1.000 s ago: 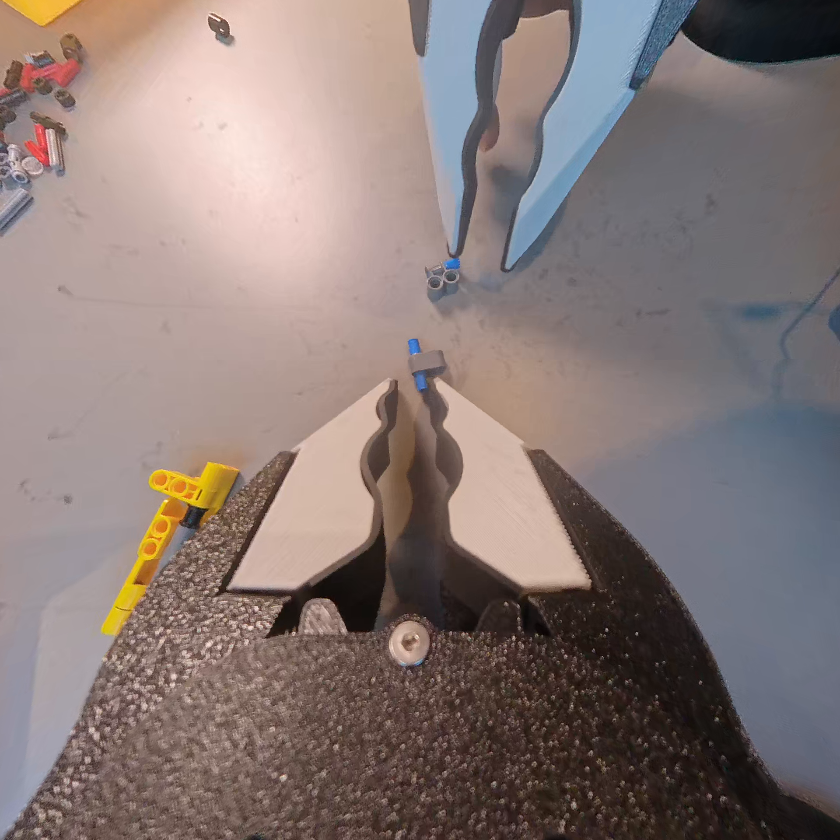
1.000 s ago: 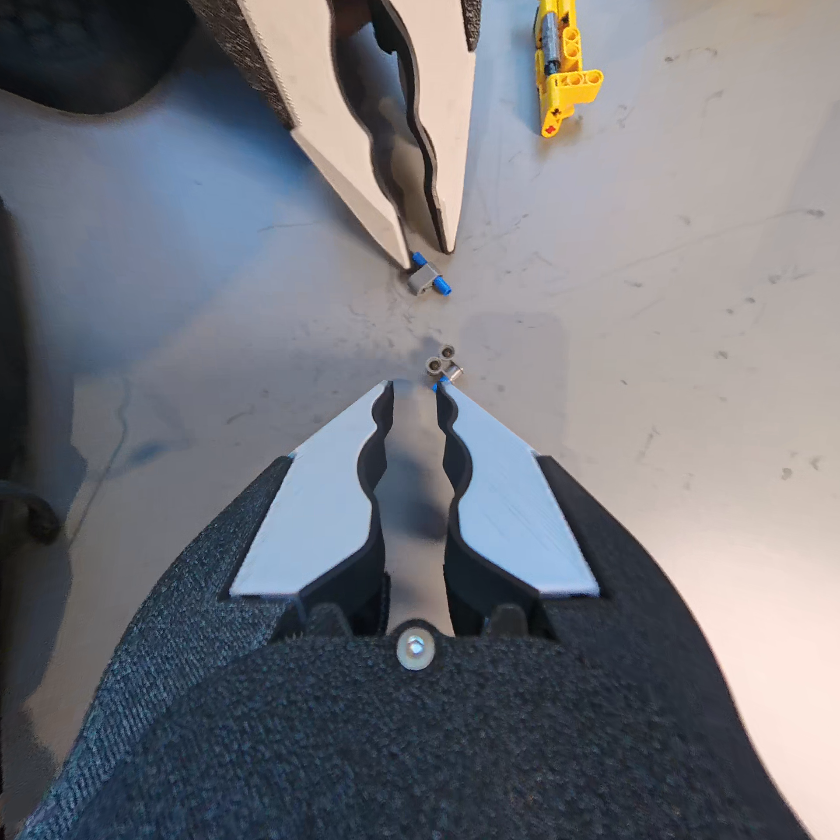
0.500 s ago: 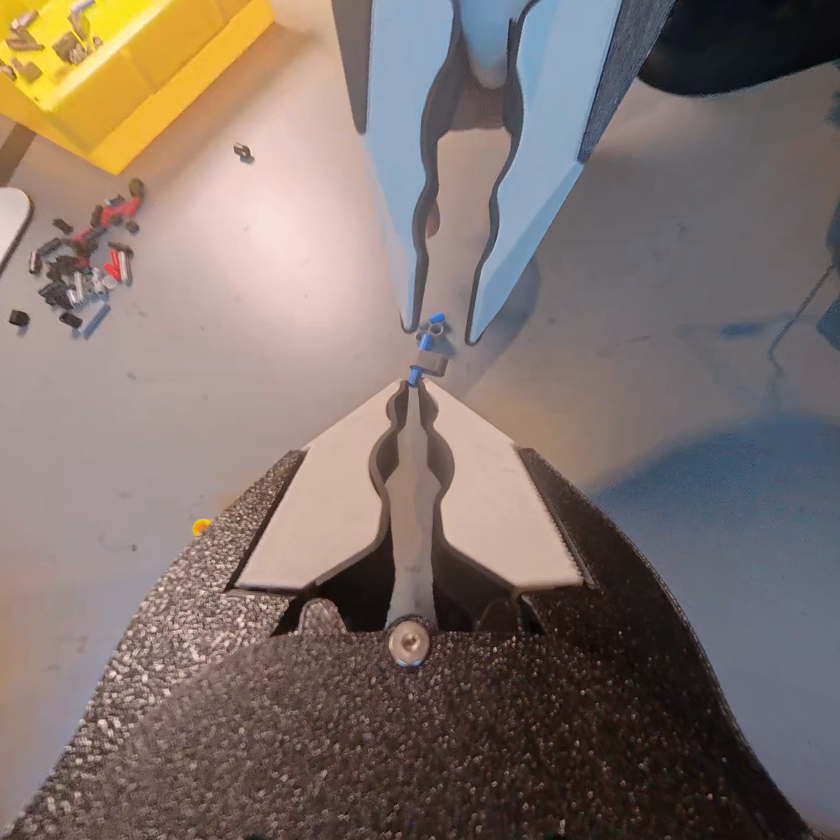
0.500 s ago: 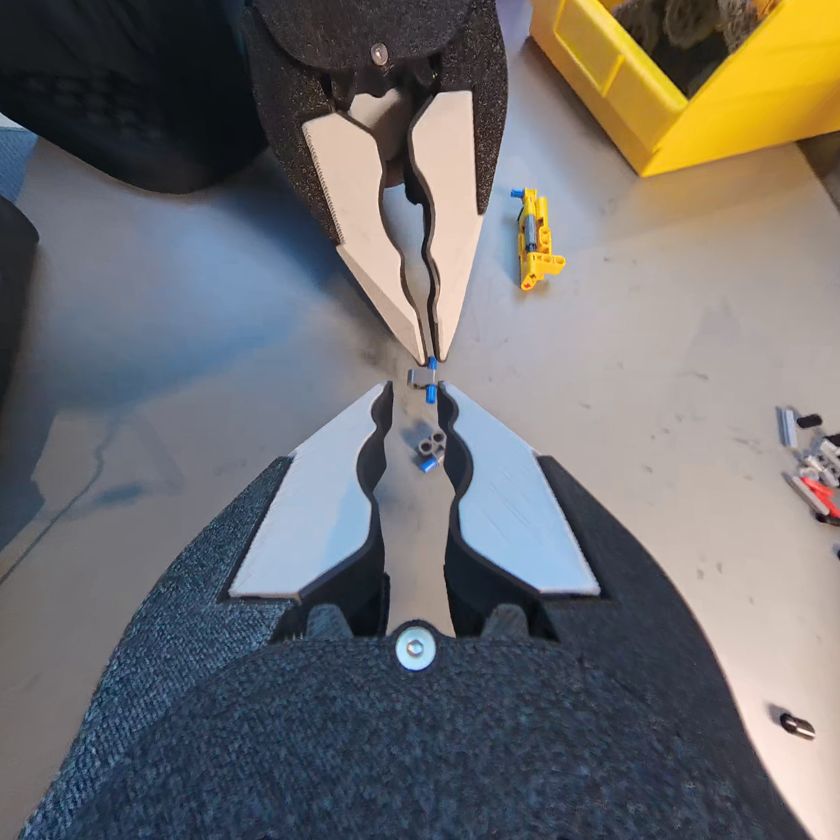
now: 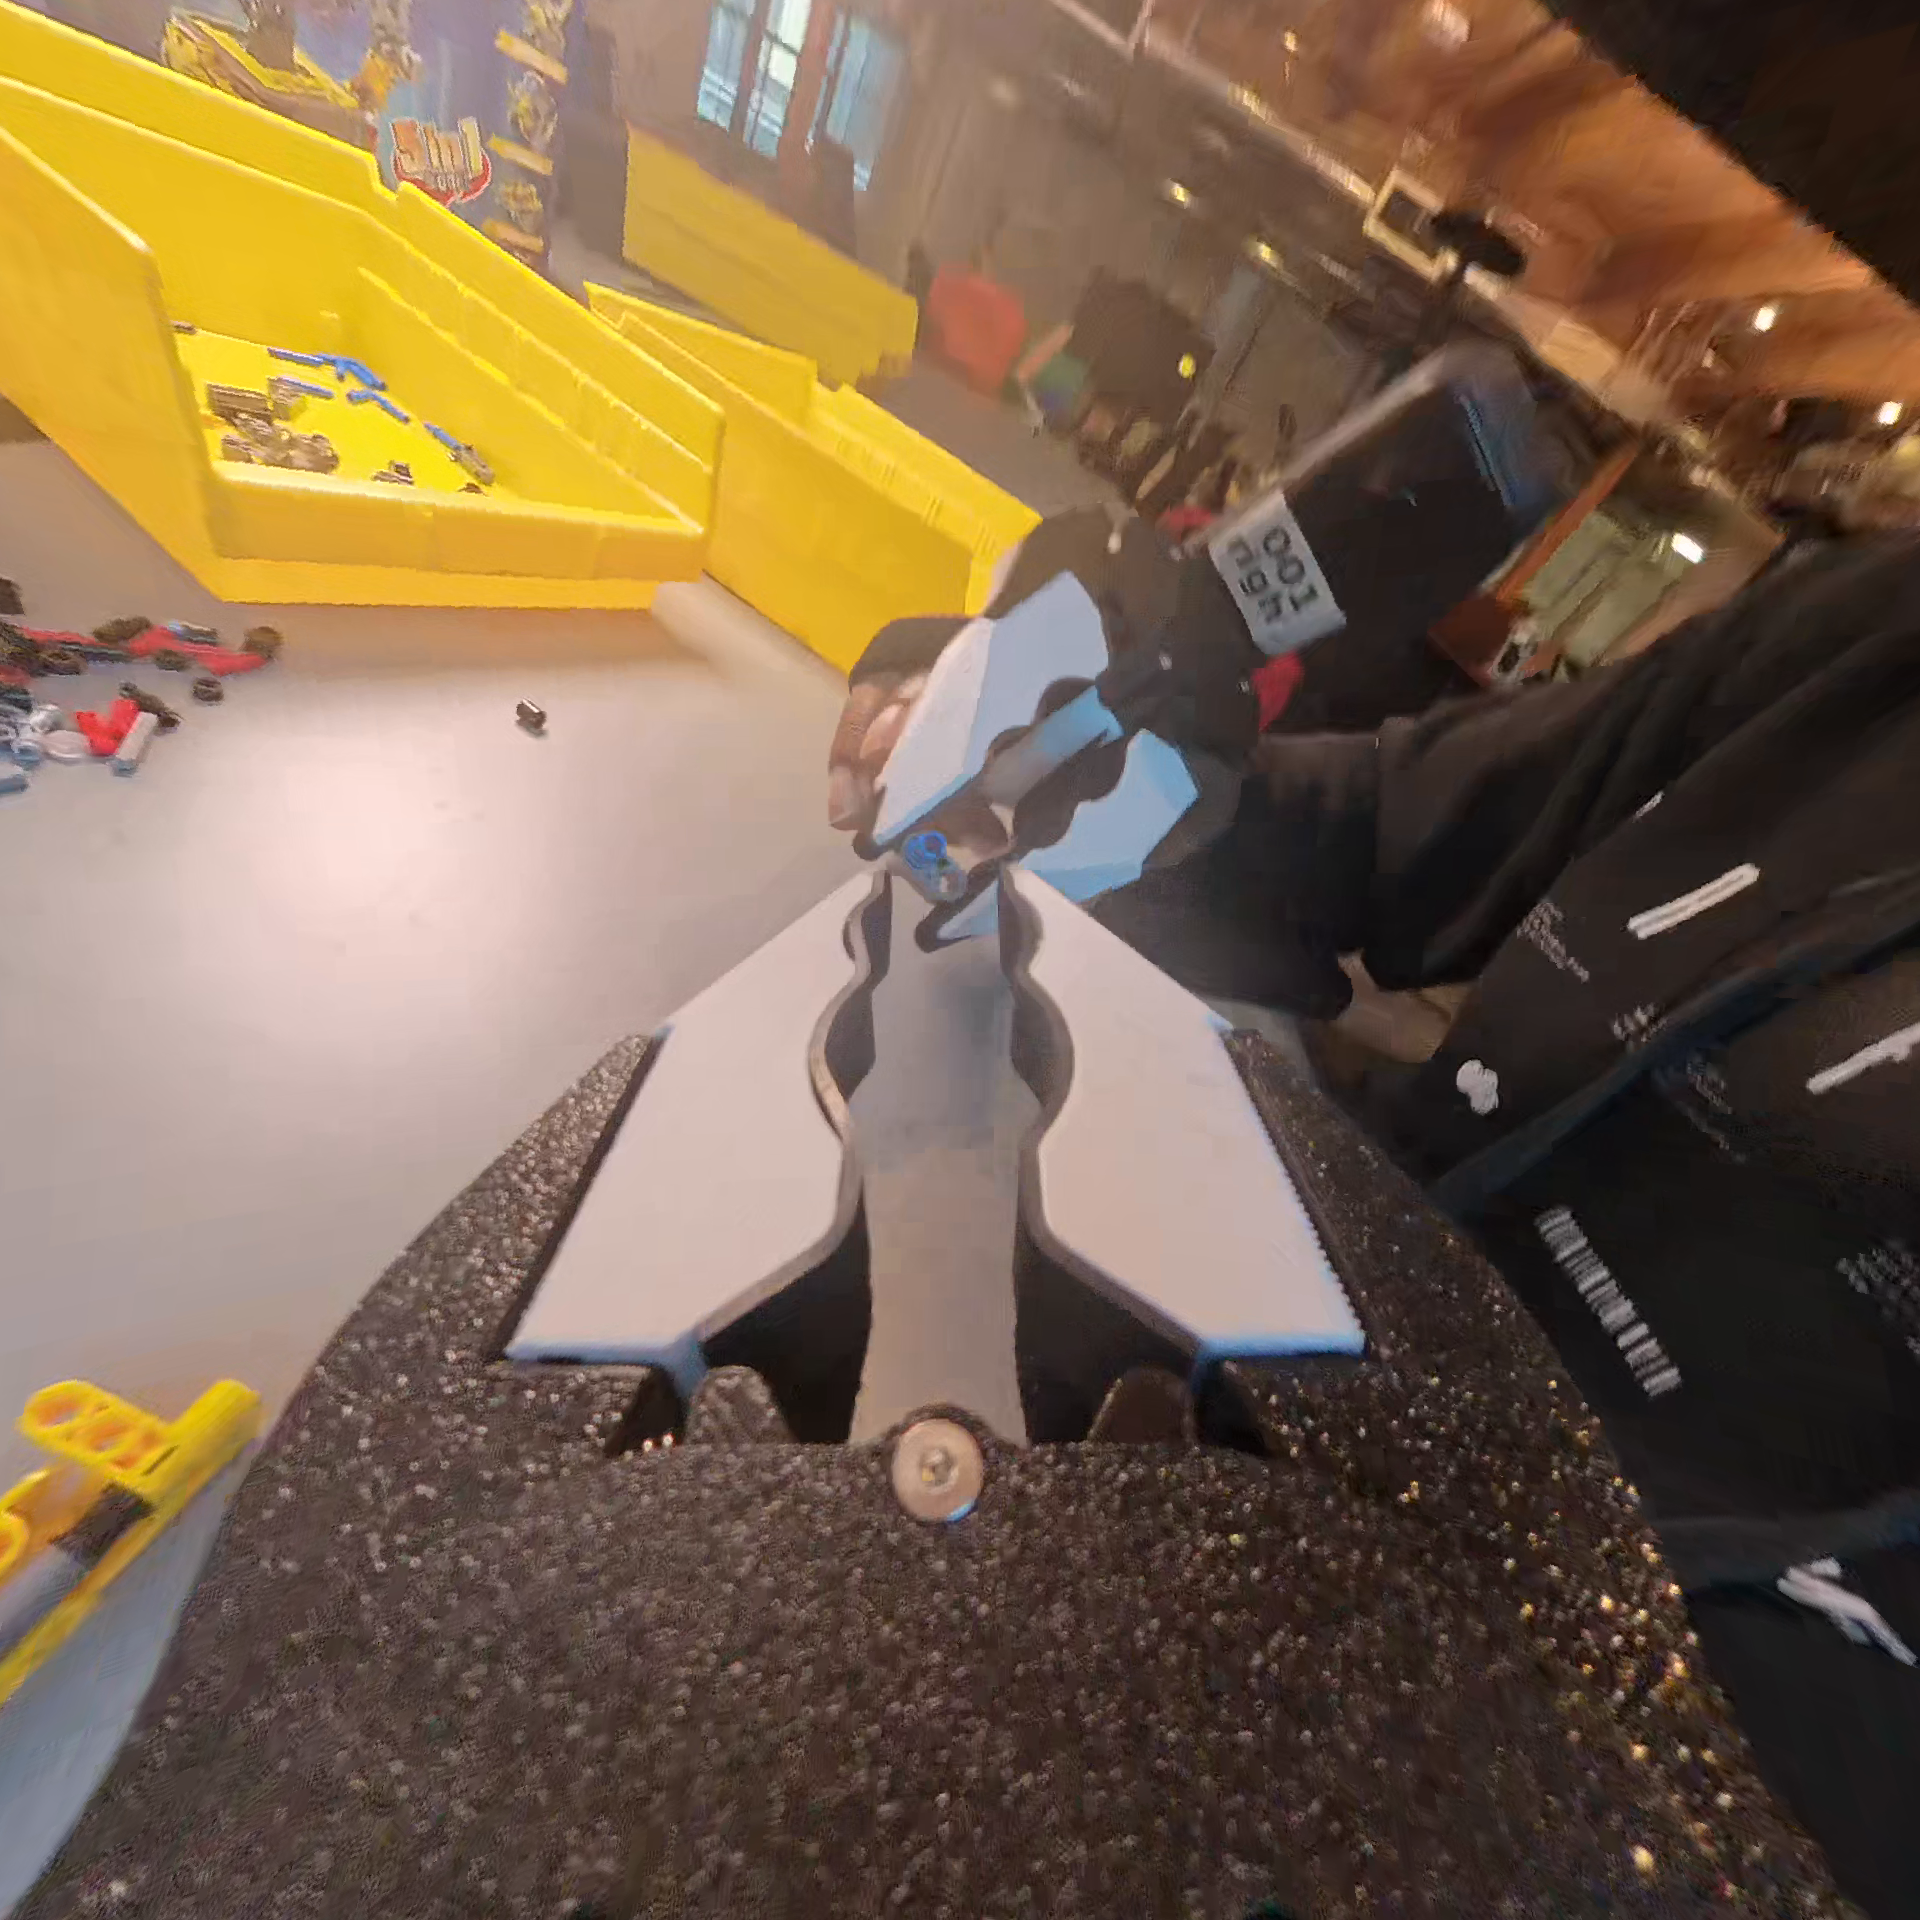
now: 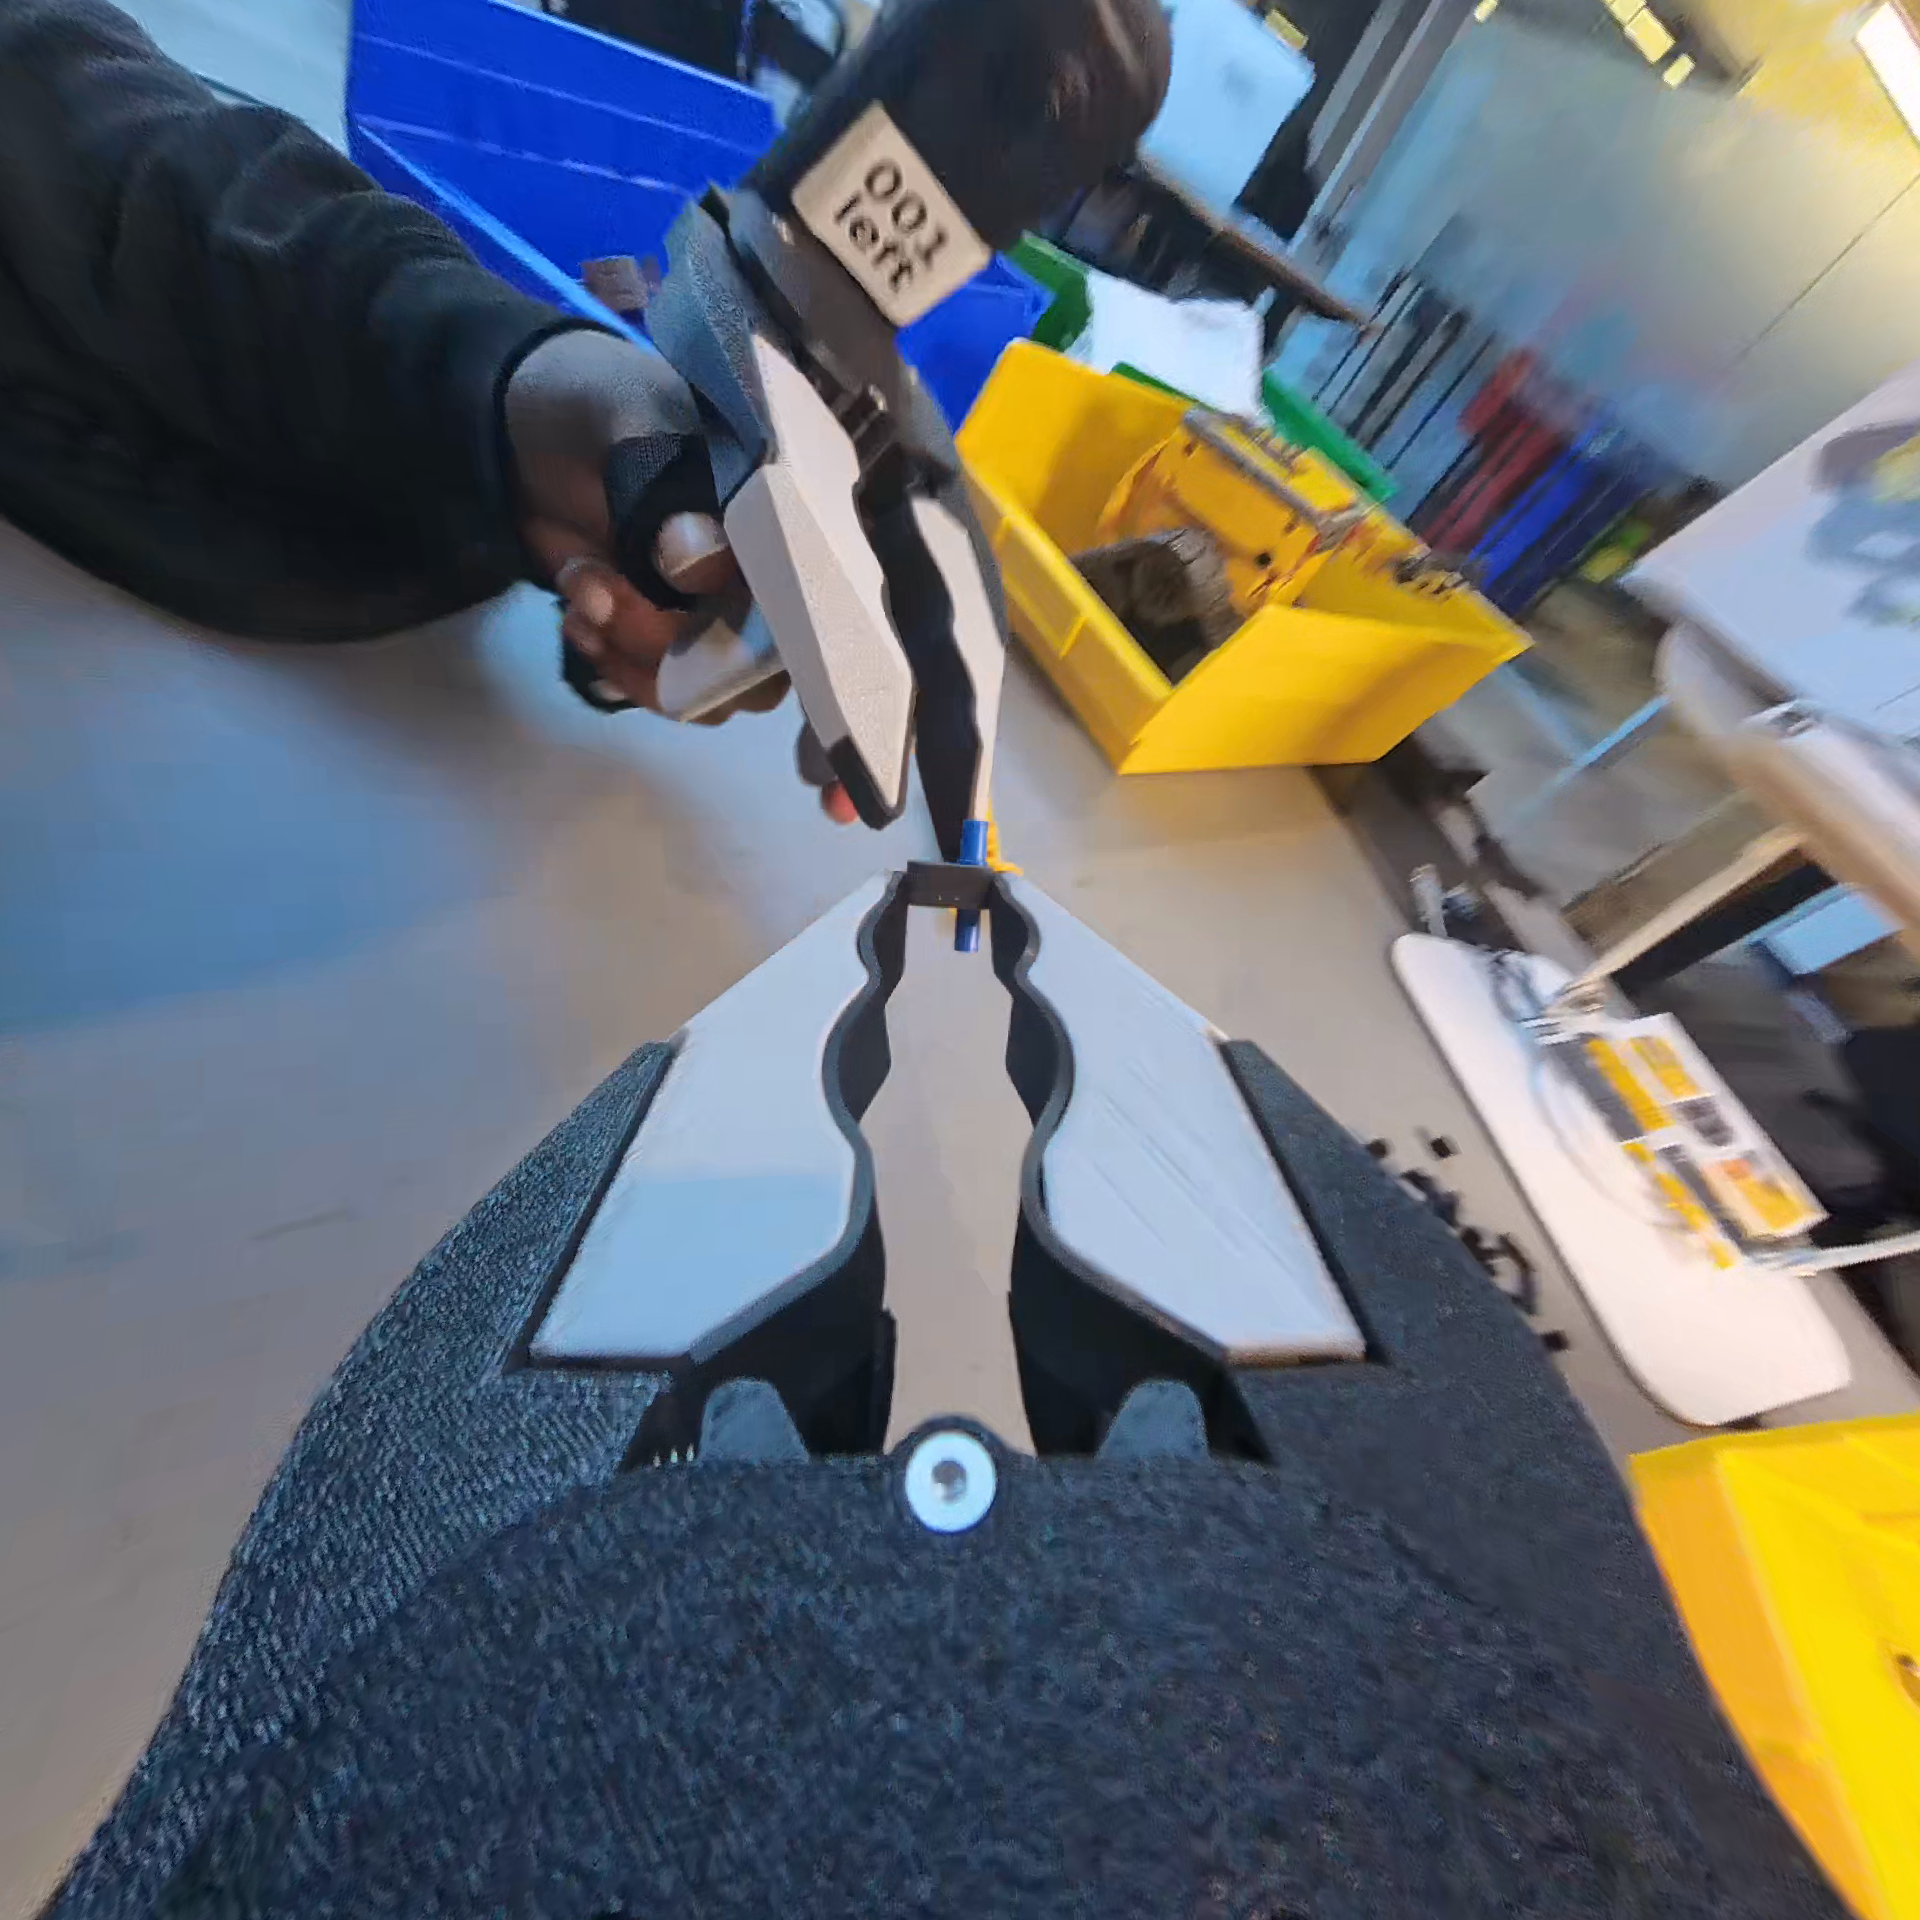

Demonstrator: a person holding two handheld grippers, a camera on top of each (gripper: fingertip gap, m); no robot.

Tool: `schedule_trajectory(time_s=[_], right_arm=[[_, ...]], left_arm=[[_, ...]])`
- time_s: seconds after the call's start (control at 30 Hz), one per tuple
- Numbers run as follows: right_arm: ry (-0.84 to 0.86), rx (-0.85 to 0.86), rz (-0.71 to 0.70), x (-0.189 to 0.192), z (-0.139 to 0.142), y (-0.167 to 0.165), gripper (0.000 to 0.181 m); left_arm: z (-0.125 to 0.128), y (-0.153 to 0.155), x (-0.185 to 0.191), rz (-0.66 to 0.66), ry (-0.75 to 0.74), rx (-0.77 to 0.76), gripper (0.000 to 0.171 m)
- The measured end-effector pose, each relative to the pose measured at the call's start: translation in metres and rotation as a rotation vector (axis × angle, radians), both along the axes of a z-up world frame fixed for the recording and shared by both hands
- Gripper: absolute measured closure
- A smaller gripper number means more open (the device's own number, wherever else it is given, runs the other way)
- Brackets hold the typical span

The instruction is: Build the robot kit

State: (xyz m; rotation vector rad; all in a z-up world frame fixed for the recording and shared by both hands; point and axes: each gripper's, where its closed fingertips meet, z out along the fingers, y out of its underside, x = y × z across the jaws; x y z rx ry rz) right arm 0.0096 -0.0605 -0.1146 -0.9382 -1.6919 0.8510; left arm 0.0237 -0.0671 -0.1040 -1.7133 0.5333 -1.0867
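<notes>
My right gripper (image 6: 945,883) is shut on a small dark grey connector (image 6: 940,883) with a blue pin (image 6: 966,935) through it, held above the grey table (image 6: 260,935). The same piece shows in the left wrist view (image 5: 932,864) between the right gripper's (image 5: 925,883) tips. My left gripper (image 5: 945,883) is open and holds nothing. Its fingertips (image 5: 883,894) stand on either side of the piece and of the right gripper's lower tip. In the right wrist view the left gripper (image 6: 930,816) comes down from above, with one tip right at the pin's upper end. A hand (image 6: 613,582) holds it.
Yellow bins (image 5: 447,540) stand at the back left, with a pile of small loose parts (image 5: 104,707) and one black piece (image 5: 530,715) in front. A yellow beam assembly (image 5: 94,1455) lies near left. A yellow bin (image 6: 1299,686), a blue bin (image 6: 540,135) and a white tray (image 6: 1621,1247) are in the right wrist view. Less than 4 cm separates the two grippers' tips.
Both grippers have lifted off the table and tilted up toward the room. The right gripper has closed on the grey piece with the blue pin. The left gripper has opened.
</notes>
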Motion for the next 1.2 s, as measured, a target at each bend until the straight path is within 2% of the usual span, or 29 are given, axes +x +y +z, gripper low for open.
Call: schedule_trajectory(time_s=[0.1,0.23,0.33,0.43,0.53,0.6,0.8,1.0,1.2], right_arm=[[0.068,0.141,-0.03,-0.002,0.008,-0.002,0.166],[0.086,0.288,-0.102,-0.004,0.009,0.004,0.166],[0.073,0.307,-0.13,-0.006,0.007,0.009,0.166],[-0.018,0.227,-0.089,-0.003,-0.006,0.012,0.164],[-0.393,-0.088,0.051,0.021,-0.056,0.008,0.156],[-0.543,-0.204,0.102,0.038,-0.079,0.005,0.151],[-0.619,-0.165,0.097,0.029,-0.097,0.0,0.152],[-0.669,-0.147,0.143,0.028,-0.098,-0.01,0.166],[-0.641,-0.131,0.151,0.032,-0.091,-0.018,0.159]], left_arm=[[0.004,0.006,0.002,0.04,-0.054,-0.02,0.154],[0.0,0.01,0.003,0.087,0.014,-0.002,0.16],[-0.003,0.013,-0.002,0.132,0.074,0.008,0.164],[-0.016,0.017,-0.013,0.159,0.205,0.01,0.165],[-0.043,0.015,-0.025,0.135,0.384,-0.046,0.165],[-0.063,0.01,-0.027,0.101,0.481,-0.1,0.165],[-0.085,-0.001,-0.013,0.021,0.57,-0.149,0.165],[-0.089,-0.01,-0.003,-0.031,0.578,-0.16,0.165],[-0.092,-0.018,0.01,-0.09,0.592,-0.165,0.165]])
